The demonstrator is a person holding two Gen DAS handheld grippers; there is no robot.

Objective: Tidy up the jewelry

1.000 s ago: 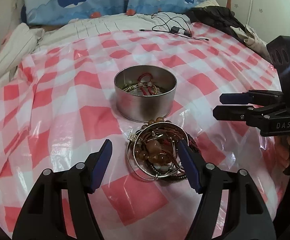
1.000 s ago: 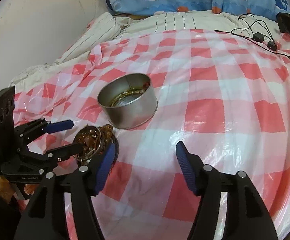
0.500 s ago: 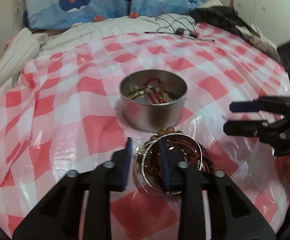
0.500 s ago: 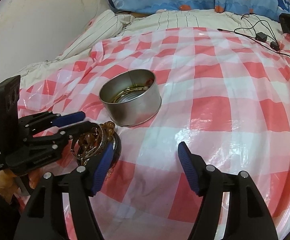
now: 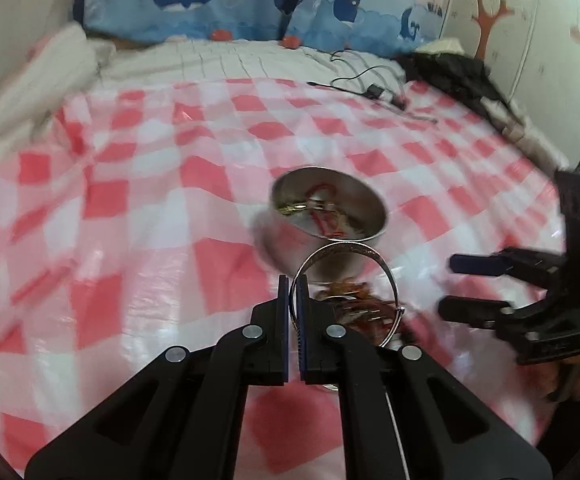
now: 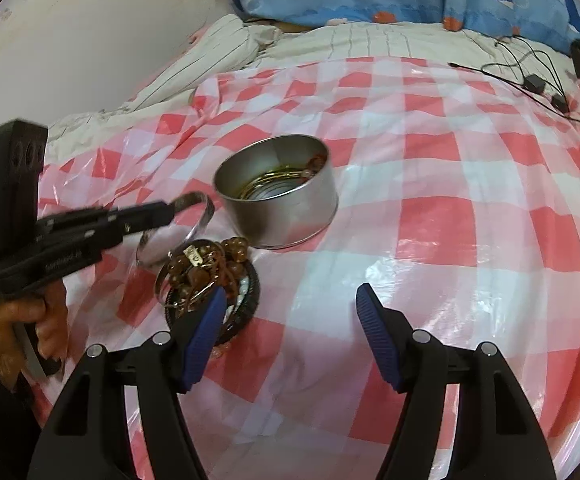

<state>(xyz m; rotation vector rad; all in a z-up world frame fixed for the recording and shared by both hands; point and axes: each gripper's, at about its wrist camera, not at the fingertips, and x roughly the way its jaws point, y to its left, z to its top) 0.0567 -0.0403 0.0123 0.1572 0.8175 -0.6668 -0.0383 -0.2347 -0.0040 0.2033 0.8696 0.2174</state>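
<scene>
Since a second ago my left hand-held gripper (image 5: 293, 296) has closed and lifted a silver bangle (image 5: 346, 276) off the pile. Across the bed's checked plastic sheet (image 6: 470, 216), everything centres on the round tin (image 6: 278, 192): I hold the bangle pinched by its rim just beside the tin, presumably to drop it in. My right hand-held gripper (image 6: 290, 340) waits spread near the tin, over the remaining beaded bracelets (image 6: 210, 276).
</scene>
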